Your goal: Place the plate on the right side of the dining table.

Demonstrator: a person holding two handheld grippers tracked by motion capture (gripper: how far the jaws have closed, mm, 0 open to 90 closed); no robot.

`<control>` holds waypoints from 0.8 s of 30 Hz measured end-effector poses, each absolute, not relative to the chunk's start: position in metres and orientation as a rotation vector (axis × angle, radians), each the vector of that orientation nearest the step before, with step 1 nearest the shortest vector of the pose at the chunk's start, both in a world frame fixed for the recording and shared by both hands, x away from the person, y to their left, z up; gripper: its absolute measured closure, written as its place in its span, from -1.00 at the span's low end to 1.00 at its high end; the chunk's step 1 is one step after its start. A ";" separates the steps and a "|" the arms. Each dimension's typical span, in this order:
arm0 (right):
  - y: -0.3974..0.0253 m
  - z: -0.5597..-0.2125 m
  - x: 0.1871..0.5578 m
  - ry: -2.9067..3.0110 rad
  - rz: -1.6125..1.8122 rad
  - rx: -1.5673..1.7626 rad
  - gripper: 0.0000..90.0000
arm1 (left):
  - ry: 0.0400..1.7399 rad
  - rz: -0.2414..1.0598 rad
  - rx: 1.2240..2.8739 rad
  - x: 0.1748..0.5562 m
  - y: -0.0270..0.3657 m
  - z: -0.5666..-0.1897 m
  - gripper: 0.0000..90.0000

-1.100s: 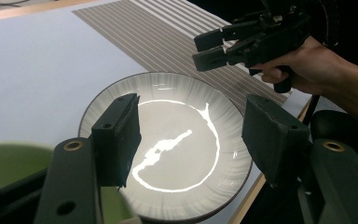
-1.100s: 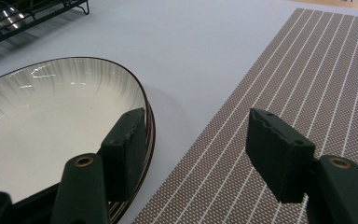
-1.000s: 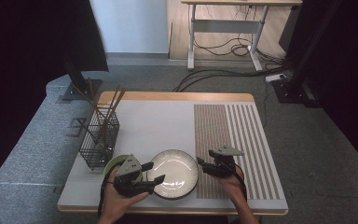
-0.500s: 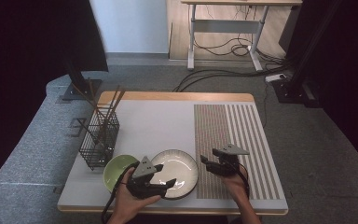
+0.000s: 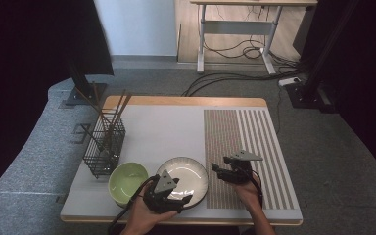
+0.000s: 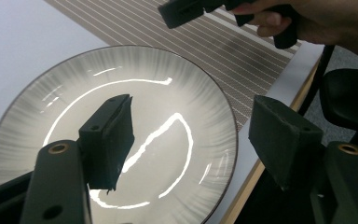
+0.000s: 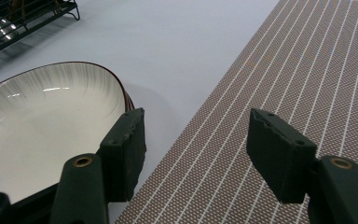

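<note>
Since a moment ago your left gripper (image 5: pixel 183 199) has slid off the green bowl (image 5: pixel 127 181) and now sits at the near edge of the plate (image 5: pixel 188 172), while your right gripper (image 5: pixel 219 171) has barely shifted beside the plate's right rim. You hold both tools wide open with nothing between the pads. In the left gripper view one black jaw hangs over the plate's glossy well and the other stands outside the rim above the table's front edge, so the rim (image 6: pixel 233 140) lies in the gap; whether either pad touches it you cannot tell. In the right gripper view the left jaw is just by the plate's dark brown lip (image 7: pixel 126 95), and the other hovers over the woven mat (image 7: pixel 279 70). The plate is round and shallow, glazed off-white with fine grey streaks running out toward the rim, so it has no long axis; it lies flat, face up, at the front middle of the smooth white tabletop (image 5: pixel 166 132), just beside the bowl and the mat's edge. The mat is coarse brown weave with pale stripes running away from you. A black wire basket (image 5: pixel 104 147) holding sticks stands behind the bowl.
</note>
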State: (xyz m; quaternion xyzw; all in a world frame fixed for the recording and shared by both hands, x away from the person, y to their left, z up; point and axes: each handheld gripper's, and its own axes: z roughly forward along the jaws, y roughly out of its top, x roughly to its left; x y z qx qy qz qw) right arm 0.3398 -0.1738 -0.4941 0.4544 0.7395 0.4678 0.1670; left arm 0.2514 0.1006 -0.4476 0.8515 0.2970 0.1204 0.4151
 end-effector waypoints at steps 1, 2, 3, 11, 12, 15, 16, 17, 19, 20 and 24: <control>-0.174 -0.494 0.340 2.104 1.333 1.295 -0.17 | 0.741 0.322 2.151 0.250 0.099 -0.448 -0.31; -0.174 -0.494 0.340 2.104 1.333 1.296 -0.17 | 0.732 0.329 2.161 0.250 0.097 -0.449 -0.31; -0.175 -0.494 0.340 2.105 1.332 1.297 -0.17 | 0.730 0.326 2.164 0.249 0.095 -0.450 -0.31; -0.174 -0.495 0.339 2.116 1.325 1.288 -0.17 | 0.714 0.270 2.181 0.249 0.084 -0.459 -0.31; -0.174 -0.495 0.340 2.118 1.325 1.287 -0.17 | 0.713 0.258 2.181 0.249 0.084 -0.460 -0.31; -0.173 -0.495 0.340 2.121 1.323 1.287 -0.17 | 0.719 0.228 2.172 0.252 0.083 -0.463 -0.30; -0.173 -0.495 0.340 2.122 1.321 1.287 -0.17 | 0.722 0.229 2.176 0.252 0.083 -0.464 -0.30; -0.173 -0.495 0.340 2.122 1.320 1.288 -0.17 | 0.727 0.226 2.173 0.253 0.083 -0.465 -0.30; -0.173 -0.495 0.340 2.126 1.317 1.287 -0.17 | 0.729 0.214 2.170 0.254 0.083 -0.466 -0.30; -0.173 -0.495 0.340 2.127 1.317 1.286 -0.17 | 0.730 0.213 2.171 0.254 0.083 -0.466 -0.30; -0.172 -0.495 0.340 2.127 1.315 1.285 -0.17 | 0.738 0.206 2.173 0.256 0.082 -0.470 -0.30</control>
